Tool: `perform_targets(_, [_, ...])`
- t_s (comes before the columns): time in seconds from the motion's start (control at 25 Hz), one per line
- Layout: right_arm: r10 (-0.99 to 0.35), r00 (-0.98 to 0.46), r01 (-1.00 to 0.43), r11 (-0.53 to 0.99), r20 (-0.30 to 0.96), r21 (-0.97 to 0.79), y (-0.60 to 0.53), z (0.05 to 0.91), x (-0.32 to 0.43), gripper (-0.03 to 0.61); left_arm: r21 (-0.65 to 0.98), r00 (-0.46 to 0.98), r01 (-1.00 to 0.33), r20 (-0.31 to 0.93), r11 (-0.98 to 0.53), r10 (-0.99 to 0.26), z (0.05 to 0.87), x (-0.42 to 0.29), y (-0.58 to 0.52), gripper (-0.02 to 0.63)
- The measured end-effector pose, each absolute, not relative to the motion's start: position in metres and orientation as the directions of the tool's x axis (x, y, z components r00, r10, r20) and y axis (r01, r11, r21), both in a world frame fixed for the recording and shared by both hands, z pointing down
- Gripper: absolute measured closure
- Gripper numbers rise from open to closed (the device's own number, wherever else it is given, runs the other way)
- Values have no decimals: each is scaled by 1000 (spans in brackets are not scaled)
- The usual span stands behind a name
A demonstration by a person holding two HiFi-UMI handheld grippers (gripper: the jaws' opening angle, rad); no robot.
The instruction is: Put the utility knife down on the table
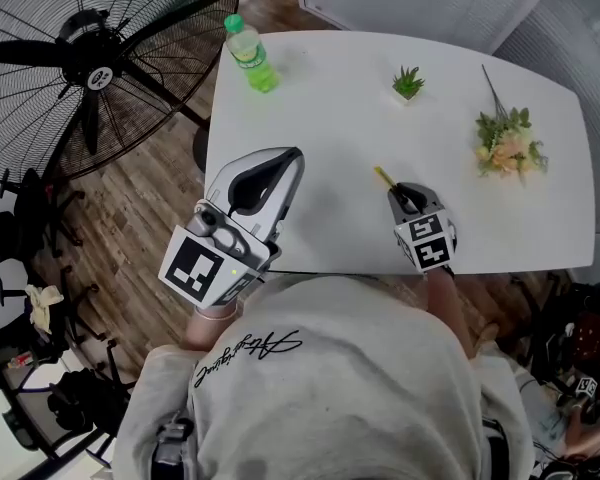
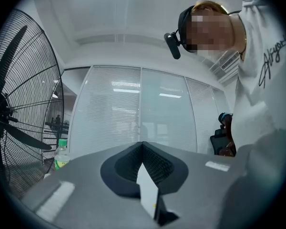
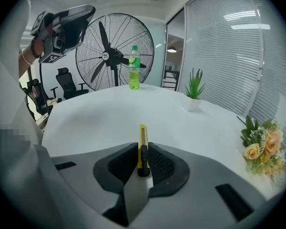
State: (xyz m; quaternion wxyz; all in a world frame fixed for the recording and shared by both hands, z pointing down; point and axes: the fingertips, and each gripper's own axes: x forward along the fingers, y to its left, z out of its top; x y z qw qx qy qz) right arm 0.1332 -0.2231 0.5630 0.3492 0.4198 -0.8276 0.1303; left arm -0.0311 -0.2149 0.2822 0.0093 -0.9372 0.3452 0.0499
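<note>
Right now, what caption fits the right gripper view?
Right gripper clamps a yellow utility knife over the white table.

A white surface with rounded corners stands on a wood-plank floor. A large black pedestal fan stands off its far left corner. Glass partition walls hung with closed blinds line the room, catching ceiling-light reflections. Black office chairs sit beyond the fan.

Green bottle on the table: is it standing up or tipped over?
Standing up. The green plastic bottle stands on its base on the white table, cap on top.
</note>
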Motion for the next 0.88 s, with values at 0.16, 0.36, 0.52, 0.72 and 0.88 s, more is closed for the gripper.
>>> perform_targets(0.16, [-590, -411, -787, 614, 695, 56, -223, 563, 133, 511, 6, 763, -642, -92, -767, -639, 286, -32, -214, 614])
perform_targets(0.36, [-572, -414, -793, 608, 708, 27, -224, 564, 133, 507, 10, 767, -637, -93, -771, -635, 287, -29, -214, 615])
perform_targets(0.52, [-589, -405, -800, 599, 699, 41, -224, 564, 134, 500, 9, 772, -631, -93, -776, -629, 287, -26, -214, 615])
perform_targets(0.72, [-595, -421, -796, 604, 685, 34, -224, 560, 132, 440, 8, 774, -629, -88, -777, -627, 288, -25, -215, 615])
perform_targets(0.88, [-625, -428, -806, 591, 653, 38, -228, 545, 134, 437, 11, 776, -626, -90, -780, -624, 288, -24, -217, 615])
